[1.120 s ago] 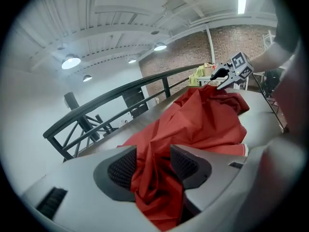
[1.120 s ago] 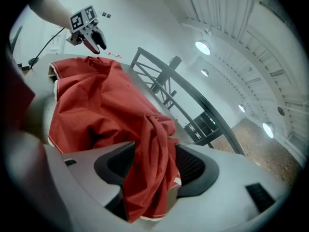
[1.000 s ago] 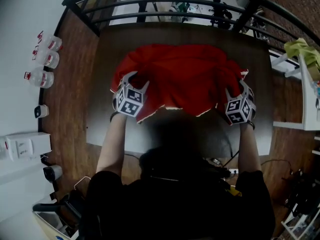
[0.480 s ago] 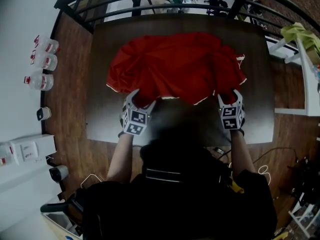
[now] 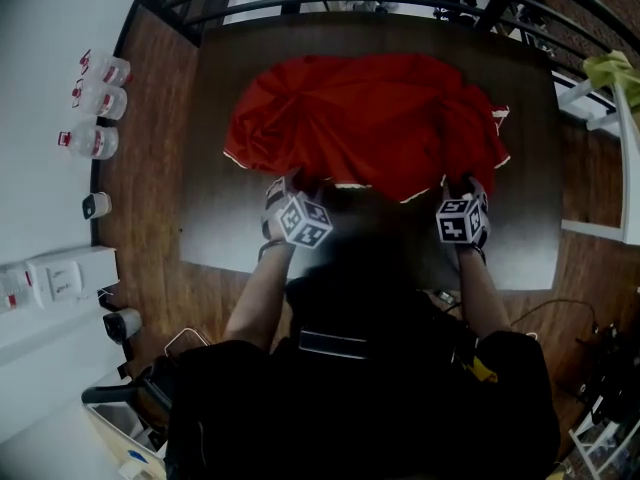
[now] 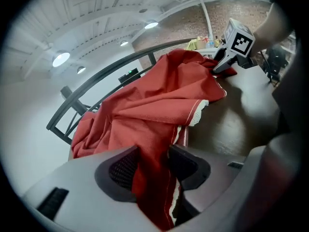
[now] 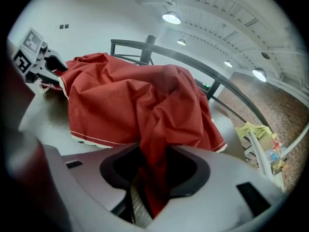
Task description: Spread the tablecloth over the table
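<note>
A red tablecloth (image 5: pixel 370 118) with a white trimmed hem lies bunched and wrinkled on the far half of the dark table (image 5: pixel 215 233). My left gripper (image 5: pixel 290 184) is at the cloth's near left hem, and in the left gripper view (image 6: pixel 154 166) a fold of the cloth (image 6: pixel 159 105) runs between its closing jaws, pinched. My right gripper (image 5: pixel 460 182) is at the near right hem. In the right gripper view (image 7: pixel 154 170) a narrow bunch of cloth (image 7: pixel 125 100) passes taut between its closing jaws. Each gripper shows in the other's view, right (image 6: pixel 224 64) and left (image 7: pixel 48 64).
A dark metal railing (image 5: pixel 330 3) runs behind the table's far edge. Plastic bottles (image 5: pixel 95 98) and white boxes (image 5: pixel 50 283) sit on the floor to the left. A white shelf with a yellow-green cloth (image 5: pixel 610 68) stands at the right. The table's near strip is bare wood.
Both grippers came down and back toward me with the cloth's near hem. The cloth, lifted in the air before, now rests lower and flatter on the table.
</note>
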Motion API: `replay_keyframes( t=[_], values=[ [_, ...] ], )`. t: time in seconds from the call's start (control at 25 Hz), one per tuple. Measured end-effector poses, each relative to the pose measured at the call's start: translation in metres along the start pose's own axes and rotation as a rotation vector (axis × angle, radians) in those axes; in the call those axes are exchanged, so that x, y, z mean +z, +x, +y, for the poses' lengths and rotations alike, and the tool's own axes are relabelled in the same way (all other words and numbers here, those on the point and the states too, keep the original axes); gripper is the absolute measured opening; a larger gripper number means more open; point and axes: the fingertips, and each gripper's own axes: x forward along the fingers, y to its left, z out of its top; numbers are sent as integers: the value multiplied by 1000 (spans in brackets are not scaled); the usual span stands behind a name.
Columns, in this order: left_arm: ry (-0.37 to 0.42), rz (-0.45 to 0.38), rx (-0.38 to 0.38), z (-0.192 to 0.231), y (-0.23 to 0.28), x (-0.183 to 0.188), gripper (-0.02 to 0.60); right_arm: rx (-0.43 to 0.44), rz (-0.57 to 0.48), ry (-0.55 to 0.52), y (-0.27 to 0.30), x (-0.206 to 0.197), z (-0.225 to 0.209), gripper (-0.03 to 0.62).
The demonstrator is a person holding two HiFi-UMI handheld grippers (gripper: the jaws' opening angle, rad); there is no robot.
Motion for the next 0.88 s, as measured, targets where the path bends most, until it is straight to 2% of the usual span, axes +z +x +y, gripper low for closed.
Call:
replay_keyframes(
  t=[0.16, 0.24, 0.4, 0.64, 0.76, 0.88],
  values=[
    [-17, 32, 4, 5, 6, -5, 42, 23, -16, 6, -1, 1, -2, 90],
    [-34, 28, 3, 10, 2, -7, 14, 11, -24, 11, -5, -2, -12, 60],
    [-90, -8, 31, 35, -16, -8, 11, -56, -41, 50, -19, -11, -52, 51],
    [-156, -22, 175, 125, -43, -15, 9, -185, -59, -25, -41, -11, -133, 51],
    [-157, -15, 229, 165, -54, -17, 9, -242, -60, -10, -49, -11, -167, 51],
    [-160, 11, 247, 184, -54, -26, 9, -275, -24, -11, -45, -19, -186, 51]
  ],
)
